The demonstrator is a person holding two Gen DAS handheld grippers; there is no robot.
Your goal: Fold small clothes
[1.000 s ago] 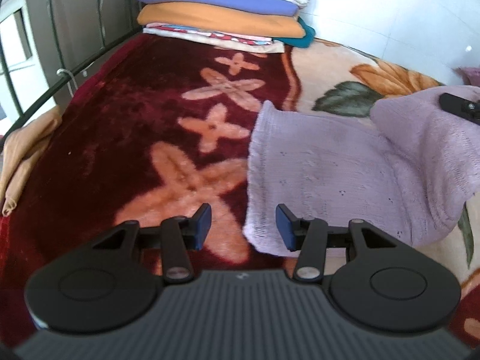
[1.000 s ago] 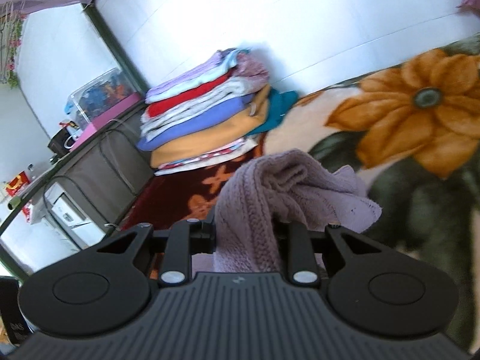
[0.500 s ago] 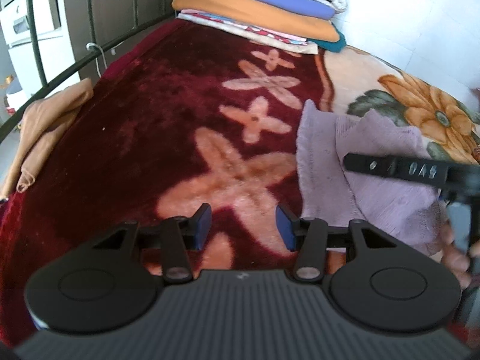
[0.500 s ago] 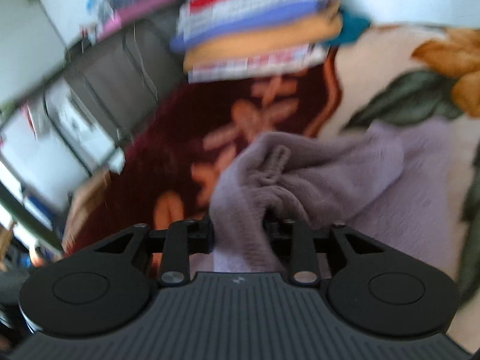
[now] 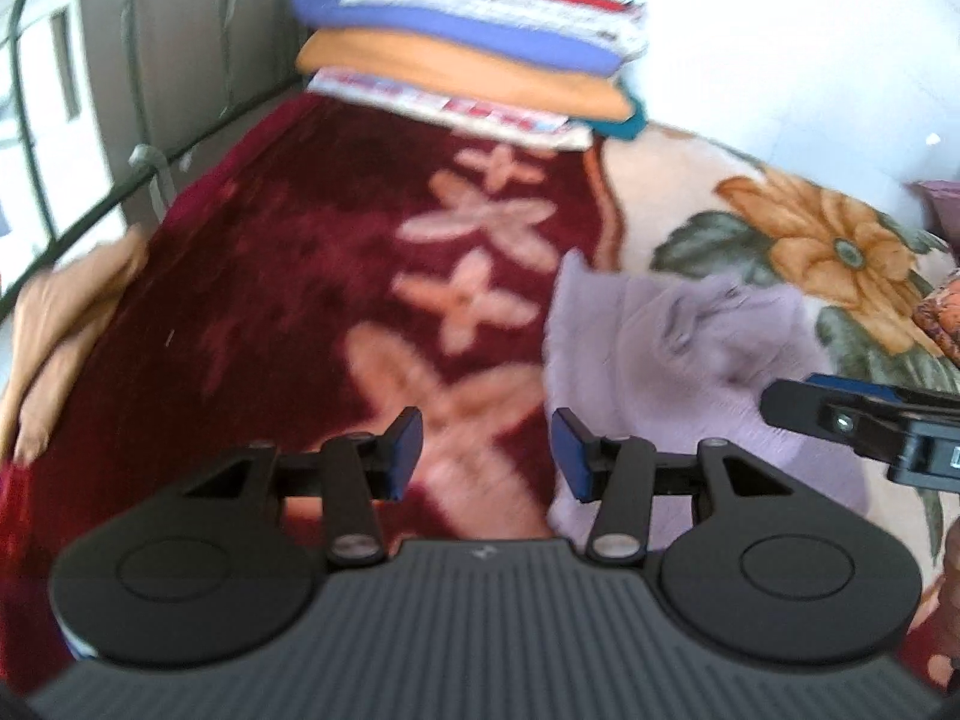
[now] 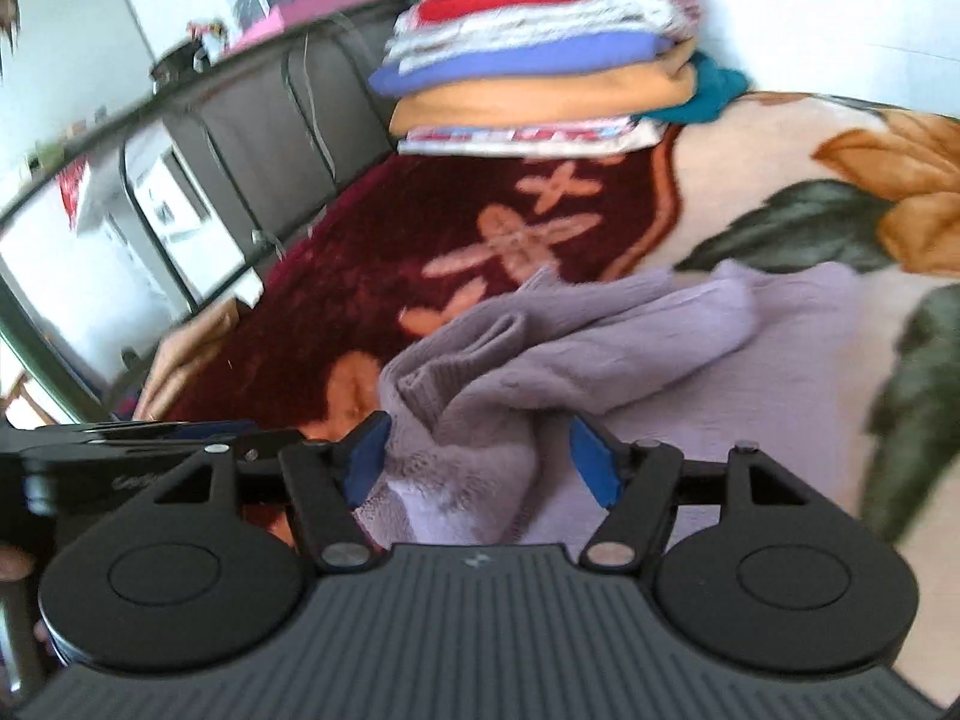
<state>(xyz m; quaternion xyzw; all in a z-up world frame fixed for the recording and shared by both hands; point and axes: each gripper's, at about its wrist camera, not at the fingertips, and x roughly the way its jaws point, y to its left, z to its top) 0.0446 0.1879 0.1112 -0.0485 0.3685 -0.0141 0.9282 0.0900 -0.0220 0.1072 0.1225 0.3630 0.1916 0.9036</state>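
Left tongs (image 5: 486, 455) apart over the dark red of the bed blanket (image 5: 288, 276), nothing between the pads; just right of them a lilac knitted sweater (image 6: 630, 354), lying on the blanket, long axis left to right, bunched cuff end toward the left; right tongs (image 6: 480, 462) just opened, pads off the knit, bunched fold lying between; stack of folded clothes (image 6: 540, 54) far behind.

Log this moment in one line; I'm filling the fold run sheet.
left tool: open, empty | right tool: open, jaws just opening, bunched sleeve between | lilac knitted sweater: on floral blanket, half folded
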